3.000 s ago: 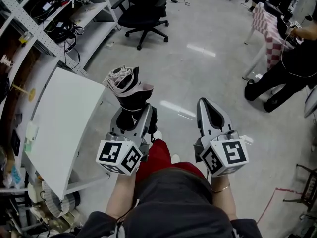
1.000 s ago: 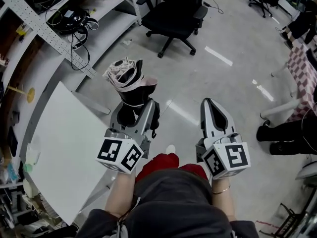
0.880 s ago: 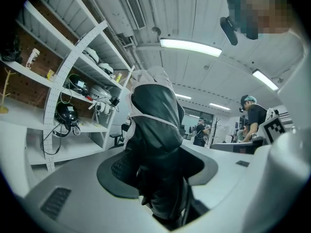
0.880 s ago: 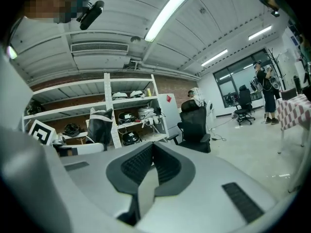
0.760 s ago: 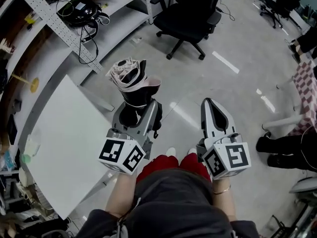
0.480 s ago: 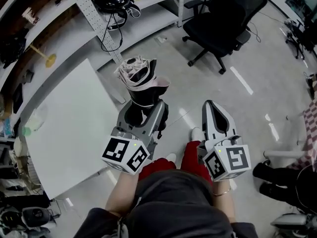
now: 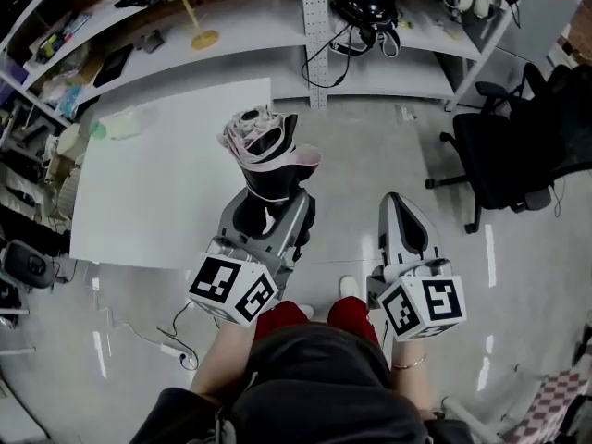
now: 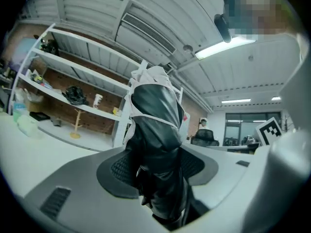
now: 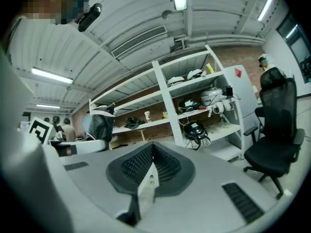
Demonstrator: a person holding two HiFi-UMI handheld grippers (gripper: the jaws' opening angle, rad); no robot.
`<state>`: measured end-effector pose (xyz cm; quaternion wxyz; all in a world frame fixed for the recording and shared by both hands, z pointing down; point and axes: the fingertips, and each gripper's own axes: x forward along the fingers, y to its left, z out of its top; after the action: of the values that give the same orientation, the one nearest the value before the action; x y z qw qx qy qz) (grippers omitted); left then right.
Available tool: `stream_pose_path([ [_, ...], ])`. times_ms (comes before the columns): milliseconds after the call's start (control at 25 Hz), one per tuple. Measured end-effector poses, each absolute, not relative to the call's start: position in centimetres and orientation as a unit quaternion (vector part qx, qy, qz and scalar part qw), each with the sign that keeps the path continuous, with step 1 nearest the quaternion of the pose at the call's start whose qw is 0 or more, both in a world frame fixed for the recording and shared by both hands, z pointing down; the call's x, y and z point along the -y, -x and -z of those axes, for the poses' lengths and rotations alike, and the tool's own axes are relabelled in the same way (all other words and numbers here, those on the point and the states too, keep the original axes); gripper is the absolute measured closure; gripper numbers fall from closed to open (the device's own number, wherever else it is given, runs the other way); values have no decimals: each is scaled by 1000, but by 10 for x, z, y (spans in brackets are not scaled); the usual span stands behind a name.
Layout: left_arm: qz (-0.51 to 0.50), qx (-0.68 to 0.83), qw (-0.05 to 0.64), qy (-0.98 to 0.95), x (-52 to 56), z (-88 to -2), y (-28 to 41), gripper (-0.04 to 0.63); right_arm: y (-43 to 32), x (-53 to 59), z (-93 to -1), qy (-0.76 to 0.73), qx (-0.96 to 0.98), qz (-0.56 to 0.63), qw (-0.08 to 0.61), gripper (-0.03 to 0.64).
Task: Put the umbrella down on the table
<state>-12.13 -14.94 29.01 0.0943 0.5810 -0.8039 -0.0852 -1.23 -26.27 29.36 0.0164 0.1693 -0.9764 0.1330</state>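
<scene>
A grey floor [image 7: 388, 155] took up most of the head view. White shelving [image 7: 231, 17] ran across the top from 10 to 2 o'clock, with a tangle of black cables [image 7: 365, 12] on it near 12. The white desk [image 7: 148, 183] lay at 9 to 10 o'clock. A black office chair [image 7: 513, 151] stood at 3 o'clock, well apart from the desk.

My left tongs [image 7: 271, 209] pointed toward 12 and were clamped on the folded umbrella [image 7: 264, 151], which was black with pale trim. In the left gripper view the dark ribbed pads [image 8: 119, 171] pressed against its fabric on both sides. The umbrella stuck out past the tips and was held in the air. It showed against the desk's 3 o'clock edge but was not lying on it.

My right tongs [image 7: 398, 213] sat just beside the left pair, at its 3 o'clock. In the right gripper view their jaws met along the middle with nothing between them.
</scene>
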Motion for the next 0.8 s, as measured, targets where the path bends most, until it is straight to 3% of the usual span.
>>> stream_pose_path([
  [400, 86, 908, 83, -403, 85, -292, 157, 357, 91, 247, -297, 11, 989, -142, 35, 598],
  [800, 98, 965, 82, -229, 35, -300, 135, 357, 123, 217, -308, 178, 971, -142, 70, 598],
])
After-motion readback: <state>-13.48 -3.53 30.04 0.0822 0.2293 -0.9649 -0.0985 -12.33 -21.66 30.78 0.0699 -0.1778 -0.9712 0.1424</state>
